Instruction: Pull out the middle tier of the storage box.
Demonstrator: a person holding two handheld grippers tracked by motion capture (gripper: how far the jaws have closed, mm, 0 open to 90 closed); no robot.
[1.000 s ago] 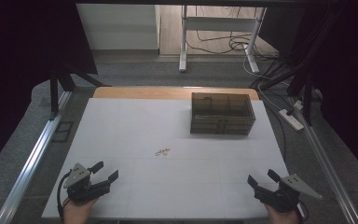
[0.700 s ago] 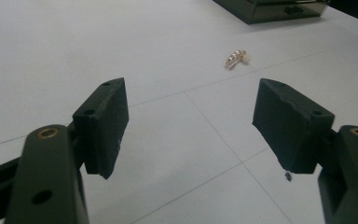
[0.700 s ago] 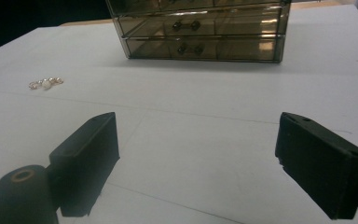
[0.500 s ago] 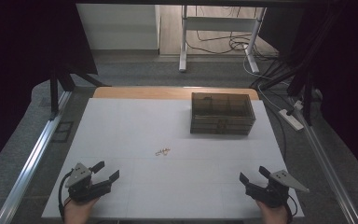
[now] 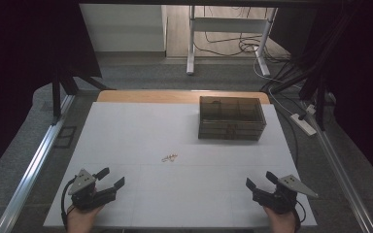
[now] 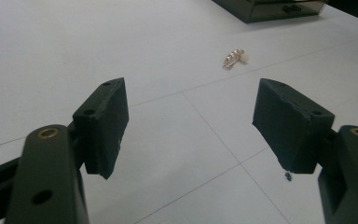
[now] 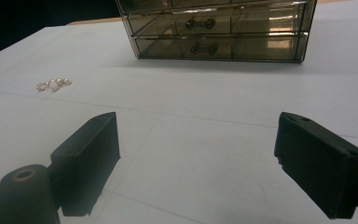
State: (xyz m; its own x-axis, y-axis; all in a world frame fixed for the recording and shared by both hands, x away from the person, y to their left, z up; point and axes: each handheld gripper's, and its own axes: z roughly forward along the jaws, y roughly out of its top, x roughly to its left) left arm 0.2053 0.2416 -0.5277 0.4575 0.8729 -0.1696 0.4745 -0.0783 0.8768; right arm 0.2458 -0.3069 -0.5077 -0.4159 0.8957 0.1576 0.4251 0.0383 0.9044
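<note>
1. Both pairs of jaws are wide apart and hold nothing. The left gripper (image 5: 110, 178) sits at the near left corner of the table, and the right gripper (image 5: 258, 180) sits at the near right corner. A hand holds each one from the bottom edge.
2. The table (image 5: 141, 126) is the biggest thing. It has a flat white top with thin lines across it, and a strip of wood shows along its far edge.
3. Next in size is the drawer box (image 5: 231, 117). It is made of dark see-through plastic and stands on the far right part of the table. In the right gripper view the drawer box (image 7: 216, 29) shows stacked drawers with small dark handles, and the drawers look pushed in.
4. Then come the two grippers. Each one has black jaws with flat pads, a grey three-cornered plate on top and a cable. In the left gripper view both jaws float just above the white top.
5. The smallest thing is a little shiny trinket (image 5: 169, 157). It lies near the middle of the table, well apart from both grippers and from the drawer box. In the left gripper view the trinket (image 6: 234, 57) looks gold with a small white bead on it. I cannot tell just what it is.
</note>
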